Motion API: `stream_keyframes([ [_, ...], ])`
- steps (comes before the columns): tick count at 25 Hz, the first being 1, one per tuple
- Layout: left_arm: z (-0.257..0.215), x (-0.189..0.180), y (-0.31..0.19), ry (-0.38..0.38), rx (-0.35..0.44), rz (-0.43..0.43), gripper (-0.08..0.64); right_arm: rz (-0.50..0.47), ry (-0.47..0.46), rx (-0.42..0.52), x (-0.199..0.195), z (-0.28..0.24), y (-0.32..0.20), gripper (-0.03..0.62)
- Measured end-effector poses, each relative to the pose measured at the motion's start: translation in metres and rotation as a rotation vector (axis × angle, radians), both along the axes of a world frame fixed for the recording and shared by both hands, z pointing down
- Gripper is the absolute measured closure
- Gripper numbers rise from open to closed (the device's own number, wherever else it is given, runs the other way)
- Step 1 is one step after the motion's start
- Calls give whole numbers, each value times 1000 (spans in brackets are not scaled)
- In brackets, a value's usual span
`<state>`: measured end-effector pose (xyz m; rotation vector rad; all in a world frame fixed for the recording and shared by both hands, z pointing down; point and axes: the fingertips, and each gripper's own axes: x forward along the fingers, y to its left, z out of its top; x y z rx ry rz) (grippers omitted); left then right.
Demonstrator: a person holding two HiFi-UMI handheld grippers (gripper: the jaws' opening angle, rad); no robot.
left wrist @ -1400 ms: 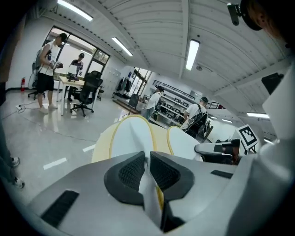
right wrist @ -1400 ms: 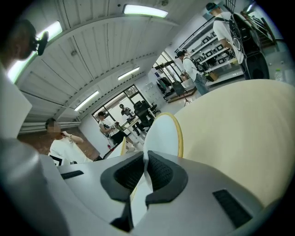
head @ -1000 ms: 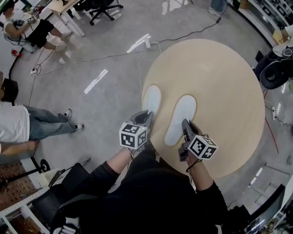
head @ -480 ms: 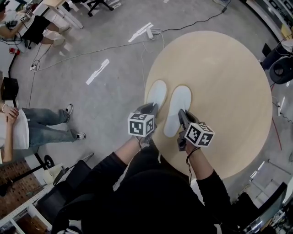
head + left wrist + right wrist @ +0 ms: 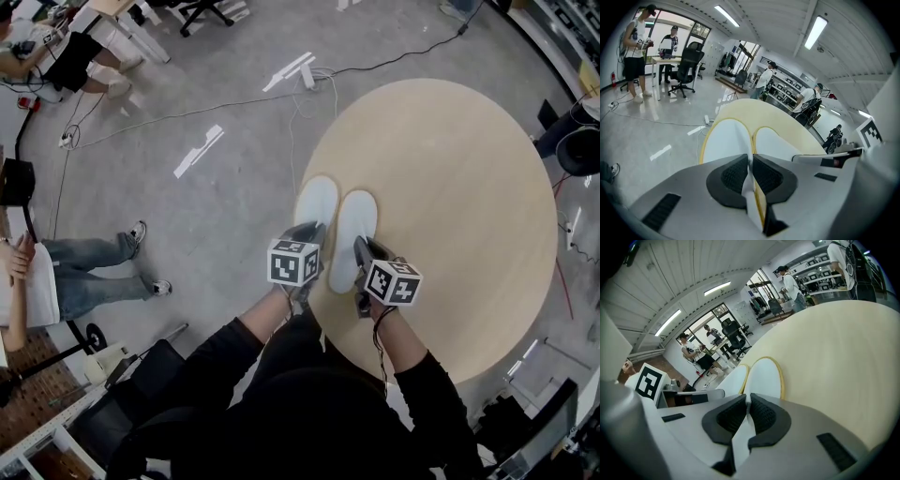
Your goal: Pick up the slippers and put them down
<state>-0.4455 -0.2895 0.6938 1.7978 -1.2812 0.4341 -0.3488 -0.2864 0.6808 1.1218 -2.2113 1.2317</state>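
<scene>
At the left edge of the round table [image 5: 459,178], my left gripper [image 5: 307,232] pinches the left slipper [image 5: 316,199] at its heel, jaws nearly closed. My right gripper [image 5: 361,246] likewise pinches the right slipper [image 5: 354,217] alongside.

Round beige table [image 5: 469,169], white slippers [image 5: 356,225] side by side near edge

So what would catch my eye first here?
Two flat white slippers with yellow edges, the left slipper and the right slipper, sit side by side at the edge of the round beige table. A grey handheld tool pinches each heel: the left tool and the right tool.
</scene>
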Motion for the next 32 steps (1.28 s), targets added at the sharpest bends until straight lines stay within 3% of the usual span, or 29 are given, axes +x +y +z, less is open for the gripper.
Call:
stream_keyframes([
  [10, 0, 2, 4, -25, 23, 44, 522, -50, 66, 18, -9, 8, 5, 558],
  [14, -4, 3, 8, -41, 14, 53, 407, -48, 88, 24, -6, 4, 8, 451],
  [20, -9, -1, 14, -45, 13, 34, 370, -38, 130, 70, -8, -8, 7, 387],
  [32, -36, -10, 46, 17, 27, -26, 370, 14, 150, 84, 1, -30, 30, 382],
])
